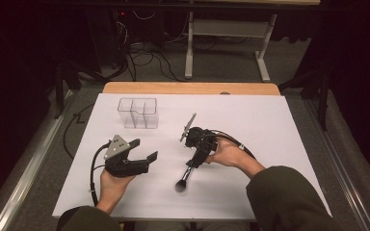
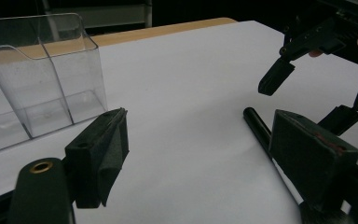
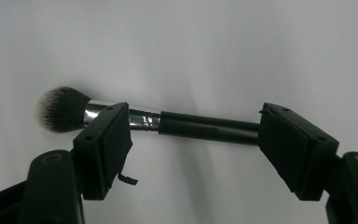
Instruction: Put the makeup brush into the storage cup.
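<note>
Right tool [image 3: 193, 135] is held with jaws apart astride the makeup brush [image 3: 135, 119] on the white counter [image 1: 250, 120]; left tool [image 1: 139, 156] is spread too, near the clear three-compartment organizer [image 1: 138, 113]. No writing is legible.

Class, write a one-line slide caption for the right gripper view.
Open right gripper poised over a makeup brush lying on the white table.
</note>
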Available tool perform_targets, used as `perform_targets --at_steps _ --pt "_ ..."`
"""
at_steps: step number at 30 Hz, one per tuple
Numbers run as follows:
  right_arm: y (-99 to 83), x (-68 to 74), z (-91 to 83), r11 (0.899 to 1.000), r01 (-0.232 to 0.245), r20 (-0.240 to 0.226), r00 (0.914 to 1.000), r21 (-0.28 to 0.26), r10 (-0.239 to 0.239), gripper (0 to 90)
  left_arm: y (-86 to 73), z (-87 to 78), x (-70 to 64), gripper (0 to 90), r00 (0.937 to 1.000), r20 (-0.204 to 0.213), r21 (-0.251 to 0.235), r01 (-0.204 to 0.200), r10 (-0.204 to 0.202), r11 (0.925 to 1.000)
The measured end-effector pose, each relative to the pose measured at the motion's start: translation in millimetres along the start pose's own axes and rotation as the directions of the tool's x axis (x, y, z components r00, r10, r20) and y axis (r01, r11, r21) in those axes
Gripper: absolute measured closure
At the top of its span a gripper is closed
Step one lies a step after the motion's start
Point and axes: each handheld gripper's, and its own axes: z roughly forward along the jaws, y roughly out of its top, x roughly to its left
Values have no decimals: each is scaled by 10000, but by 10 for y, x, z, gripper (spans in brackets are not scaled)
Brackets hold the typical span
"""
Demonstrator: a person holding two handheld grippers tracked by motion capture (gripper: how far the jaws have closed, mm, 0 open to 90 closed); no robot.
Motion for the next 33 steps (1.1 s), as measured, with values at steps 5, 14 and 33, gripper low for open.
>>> perform_targets --at_steps 5,14,33 --pt "8 -6 34 9999 120 -76 9999 -44 -121 273 0 -1 -3 199 10000 -5 -4 -37 37 10000" --pt "-5 -36 93 9996 263 -162 9995 60 -262 272 2 -10 -12 198 9999 -2 -106 -112 112 9999" --pt "-21 -11 207 9892 1463 -351 9886 -76 -1465 247 1 -5 -8 199 10000 15 -87 -58 58 9999"
